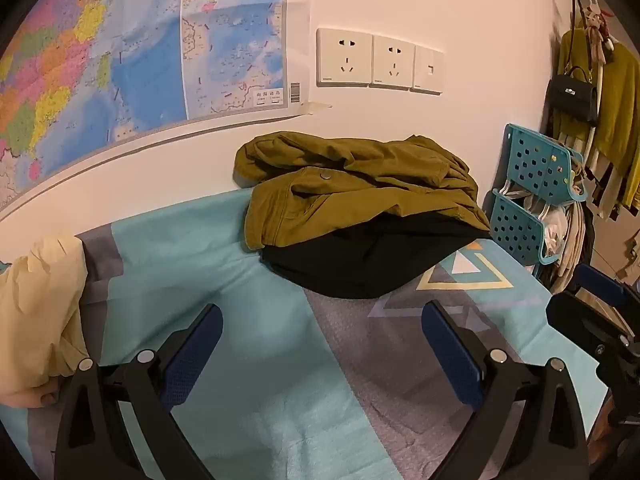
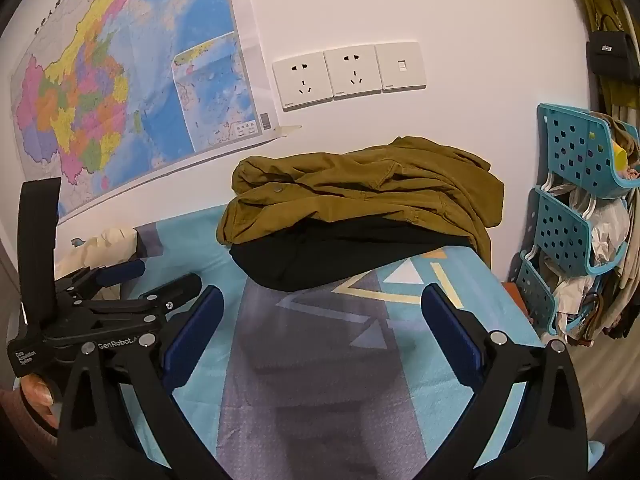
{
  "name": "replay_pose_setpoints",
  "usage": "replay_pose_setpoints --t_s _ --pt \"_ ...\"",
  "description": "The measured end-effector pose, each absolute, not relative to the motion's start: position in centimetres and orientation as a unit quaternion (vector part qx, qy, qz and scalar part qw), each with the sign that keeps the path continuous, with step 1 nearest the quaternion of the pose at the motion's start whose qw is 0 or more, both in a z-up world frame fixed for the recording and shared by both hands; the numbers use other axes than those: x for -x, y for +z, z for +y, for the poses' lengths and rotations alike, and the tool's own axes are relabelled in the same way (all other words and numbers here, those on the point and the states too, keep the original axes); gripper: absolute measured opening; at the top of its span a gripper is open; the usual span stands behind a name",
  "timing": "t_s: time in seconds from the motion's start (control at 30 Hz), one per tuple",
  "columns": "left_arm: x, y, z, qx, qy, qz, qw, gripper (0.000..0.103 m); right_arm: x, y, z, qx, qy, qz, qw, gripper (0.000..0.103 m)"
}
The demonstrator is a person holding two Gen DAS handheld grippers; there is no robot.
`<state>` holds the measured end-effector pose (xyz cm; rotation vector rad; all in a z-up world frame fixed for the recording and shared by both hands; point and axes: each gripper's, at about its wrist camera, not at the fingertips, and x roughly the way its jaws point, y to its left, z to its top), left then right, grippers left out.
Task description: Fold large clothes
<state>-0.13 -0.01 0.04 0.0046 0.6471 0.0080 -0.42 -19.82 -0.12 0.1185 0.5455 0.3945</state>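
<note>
- Although folding is the stated job, none of it can be judged begun: an olive-green jacket [image 1: 360, 184] is seen crumpled on top of a black garment [image 1: 360, 264], both heaped at twelve o'clock against the white wall.
- Both garments are left to be pulled forward, spread flat and folded (the black one is largely hidden beneath, so its kind cannot be told).
- Bare space is offered by the bed sheet [image 1: 256, 400], patterned in teal and grey, between the heap and the cameras.
- At nine o'clock in the left view a cream-coloured cloth [image 1: 40, 304] is noted at the sheet's edge; whether it belongs to the task cannot be told.
- The left hand-held gripper [image 1: 320, 344] is held with its jaws spread wide and nothing between them, well short of the heap.
- The right hand-held gripper [image 2: 320, 332] is likewise wide apart and empty.
- "GenRobot" and "Data Acquisition System" can be read on the left hand-held gripper's body as it appears at nine o'clock in the right view.
- Chinese characters are printed on the wall map [image 2: 120, 92], too small to be read; small marks on the wall sockets [image 1: 378, 60] are not legible either.
</note>
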Motion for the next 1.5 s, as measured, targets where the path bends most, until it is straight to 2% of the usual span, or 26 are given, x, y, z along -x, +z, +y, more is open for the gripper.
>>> replay_pose_setpoints --t_s 1.5 --pt "0.02 0.50 -0.22 0.002 0.000 0.322 0.947 0.096 0.07 -0.28 -19.66 -0.057 0.198 0.266 0.942 0.097"
